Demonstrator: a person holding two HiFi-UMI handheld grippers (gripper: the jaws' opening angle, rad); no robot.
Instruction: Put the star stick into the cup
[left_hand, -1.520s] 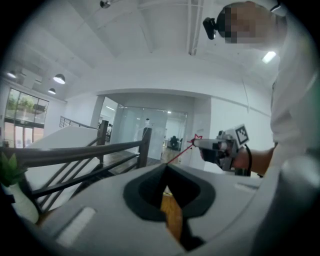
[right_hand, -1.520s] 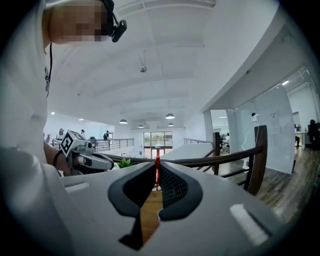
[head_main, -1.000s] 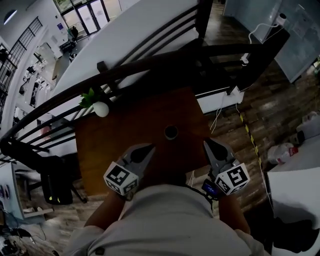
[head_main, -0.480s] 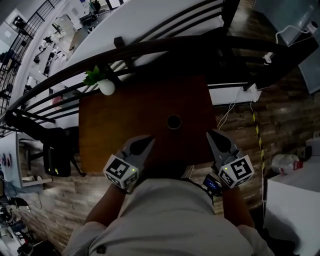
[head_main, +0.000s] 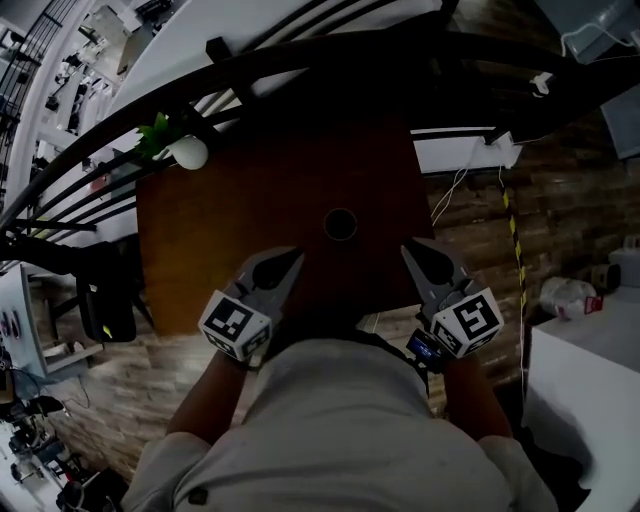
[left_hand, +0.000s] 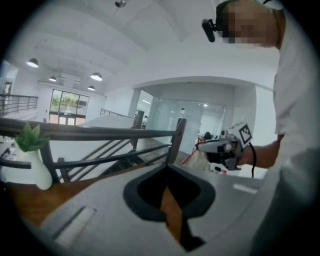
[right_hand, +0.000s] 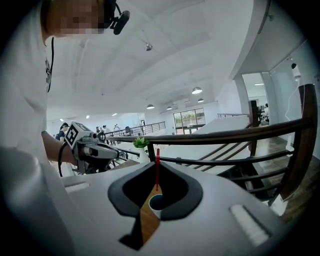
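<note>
Status: the left gripper (head_main: 293, 258) is closed tip to tip with nothing in it; only the table (head_main: 200, 250) shows through its cut-out. The right gripper (head_main: 408, 248) is closed the same way. Mid-table sits the cup (head_main: 340, 224), with the grippers near the front edge at its 7 and 4 o'clock, both apart from it.

In the right gripper view the star stick (right_hand: 157, 172) is a thin red line, upright. Its lower end is at the cup mouth, dead in line with the jaw seam. We read it as standing in the cup, not pinched. Since it overlaps the seam, though, we can't be sure. The star end doesn't resolve, and the head view is too dark to show the stick.

If that read holds, the insert is done and the job is not to undo it. We hold both grippers off the cup and back out toward 6 o'clock, with no sweep across the stick. If it is in fact pinched, we go over the mouth, lower the end below the rim, then let go. The potted plant (head_main: 185, 152) at 10 o'clock is out of the way.
</note>
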